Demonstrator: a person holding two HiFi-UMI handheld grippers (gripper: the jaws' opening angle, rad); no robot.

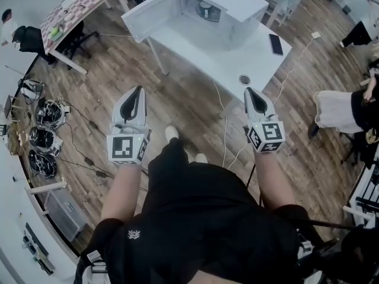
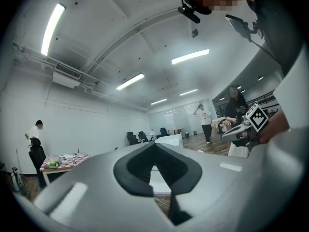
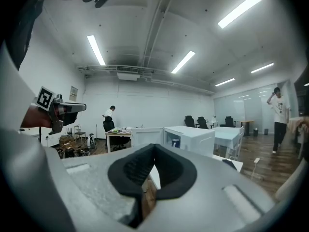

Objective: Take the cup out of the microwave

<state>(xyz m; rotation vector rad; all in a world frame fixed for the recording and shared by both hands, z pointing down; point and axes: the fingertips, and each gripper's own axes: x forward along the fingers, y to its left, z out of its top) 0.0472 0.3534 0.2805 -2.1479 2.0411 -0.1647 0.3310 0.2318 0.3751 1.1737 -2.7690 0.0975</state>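
The white microwave stands on a white table ahead of me, its door swung open to the left. Inside it sits the cup, seen as a small blue cup in the right gripper view. My left gripper and right gripper hang level over the wooden floor, short of the table, both shut and empty. In their own views the left gripper and right gripper show dark pads meeting at the tips.
A dark phone and a small round object lie on the table's near right part. A checkered table stands far left, with cables and gear on the floor. People stand in the room.
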